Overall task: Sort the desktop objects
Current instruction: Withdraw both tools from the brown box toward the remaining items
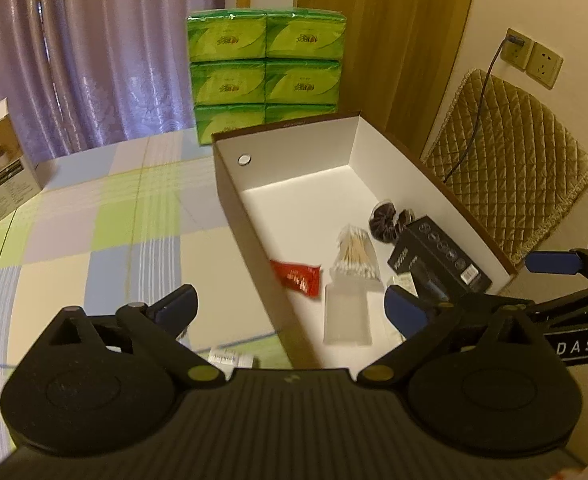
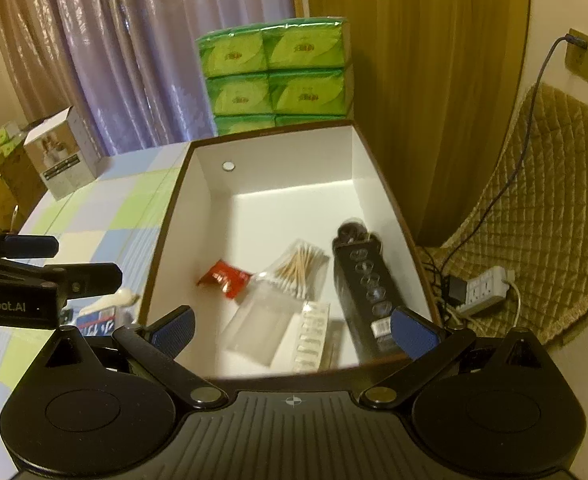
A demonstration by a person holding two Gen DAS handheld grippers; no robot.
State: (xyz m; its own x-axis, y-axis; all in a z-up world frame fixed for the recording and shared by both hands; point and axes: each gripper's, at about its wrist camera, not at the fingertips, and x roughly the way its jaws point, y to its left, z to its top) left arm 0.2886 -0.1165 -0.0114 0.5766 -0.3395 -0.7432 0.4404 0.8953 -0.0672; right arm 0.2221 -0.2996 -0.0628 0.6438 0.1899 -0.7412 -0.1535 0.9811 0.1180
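We hold both claws, left claw and right claw, wide and empty; the black box hides the scrunchie in the right view.

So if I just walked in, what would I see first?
Probably the tall stack of bright green tissue packs at the far end of the table, right behind the open white box. Next, the things inside that box near its close end: a bag of cotton swabs, a red packet and a long black box. Both grippers, left gripper and right gripper, are open and holding nothing.
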